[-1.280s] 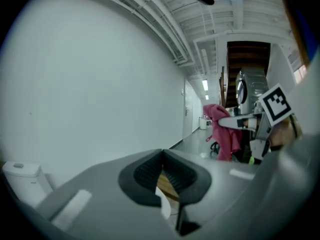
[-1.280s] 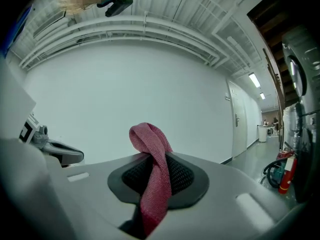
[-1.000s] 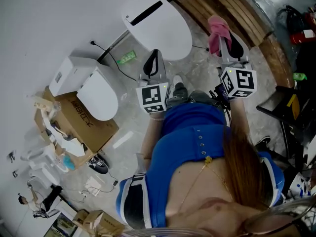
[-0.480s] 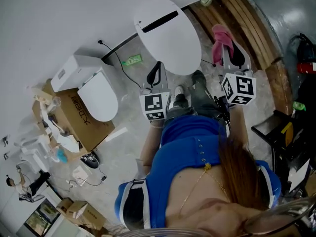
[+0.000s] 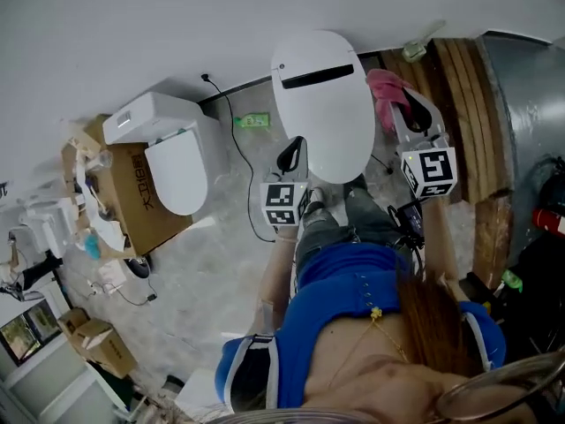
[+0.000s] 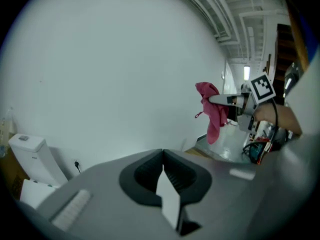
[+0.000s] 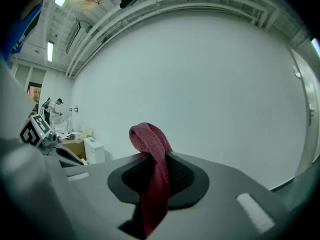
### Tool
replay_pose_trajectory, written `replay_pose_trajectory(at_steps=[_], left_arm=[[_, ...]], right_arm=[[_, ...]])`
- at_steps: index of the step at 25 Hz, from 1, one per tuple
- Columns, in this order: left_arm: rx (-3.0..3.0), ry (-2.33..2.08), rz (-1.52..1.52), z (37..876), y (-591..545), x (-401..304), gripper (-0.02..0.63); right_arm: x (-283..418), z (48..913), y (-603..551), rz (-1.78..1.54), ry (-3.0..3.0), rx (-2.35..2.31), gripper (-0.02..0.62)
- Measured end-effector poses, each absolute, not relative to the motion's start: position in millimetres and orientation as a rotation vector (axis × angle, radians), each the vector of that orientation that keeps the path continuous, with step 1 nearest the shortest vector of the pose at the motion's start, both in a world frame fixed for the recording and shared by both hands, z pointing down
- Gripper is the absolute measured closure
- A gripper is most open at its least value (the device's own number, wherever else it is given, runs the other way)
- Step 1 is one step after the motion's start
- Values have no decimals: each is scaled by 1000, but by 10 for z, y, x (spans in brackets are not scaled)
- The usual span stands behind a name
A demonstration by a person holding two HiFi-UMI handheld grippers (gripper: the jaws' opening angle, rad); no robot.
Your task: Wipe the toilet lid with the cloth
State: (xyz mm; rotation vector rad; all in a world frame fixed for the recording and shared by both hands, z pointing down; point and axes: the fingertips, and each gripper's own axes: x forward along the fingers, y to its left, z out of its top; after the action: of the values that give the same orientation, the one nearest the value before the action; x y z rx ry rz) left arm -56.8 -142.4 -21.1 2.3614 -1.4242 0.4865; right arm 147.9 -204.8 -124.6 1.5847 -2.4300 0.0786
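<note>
Two grippers up in front of the person and only one of them has anything in it; going from the left, a cardboard box [image 5: 146, 203] sits on the floor by the wall, with a smaller toilet [image 5: 175, 168] right against it, lid down; a little green packet [image 5: 253, 121] lies on the floor near the wall between that toilet and the big one.

Next is the left gripper [image 5: 295, 147]; its jaws are pressed together with nothing between them, and from above its tip lines up with the near left edge of the toilet lid [image 5: 327, 122].

That lid is the big white oval with a dark slot near its far end, closed flat.

Just off the lid's right edge hangs the pink cloth [image 5: 386, 91]; it's pinched in the clenched jaws of the right gripper [image 5: 408, 106], bunched over the top and trailing down in front of them; whether the cloth touches the lid I can't tell, it looks beside it rather than on it.

Furthest right, wooden planks [image 5: 463, 122] run along the floor past that gripper.
</note>
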Motion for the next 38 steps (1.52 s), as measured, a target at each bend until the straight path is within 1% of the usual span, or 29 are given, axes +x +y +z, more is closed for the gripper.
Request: replay_pose_trajectory(at_steps=[8,13,17,21,25,30,33,38], left_arm=[[2242,-1446,549,350,-1482,-726,609],[2198,-1467,605,1136,-1480,-1053,609],[2149,-1534,590,1844,-1603,-1330,609],[2141,-1609,542,2482,-1783,-1520,609],[2197,-1645,484,3081,-1991,-1628,609],[2312,-1679,392,3620,-2190,-1710,606],[2375,-1679,329,3825,-2171,-1737,606],[2492,-1669,313,4080,-1997,-1693,606]], right_arm=[[1245,-591,-2639,64,-2357,1584,524],[876,162,-2798,-13,-2348,1582,523],[613,716,-2994,-115,-2392,1543,525],[191,1236,-3132,-231,-2546,1255,525],[-322,1887,-3175,-247,-2642,844,525],[-913,2631,-3128,-292,-2644,492,525],[-1179,2960,-3111,-352,-2617,411,525],[-1374,3235,-3178,-507,-2523,548,525]])
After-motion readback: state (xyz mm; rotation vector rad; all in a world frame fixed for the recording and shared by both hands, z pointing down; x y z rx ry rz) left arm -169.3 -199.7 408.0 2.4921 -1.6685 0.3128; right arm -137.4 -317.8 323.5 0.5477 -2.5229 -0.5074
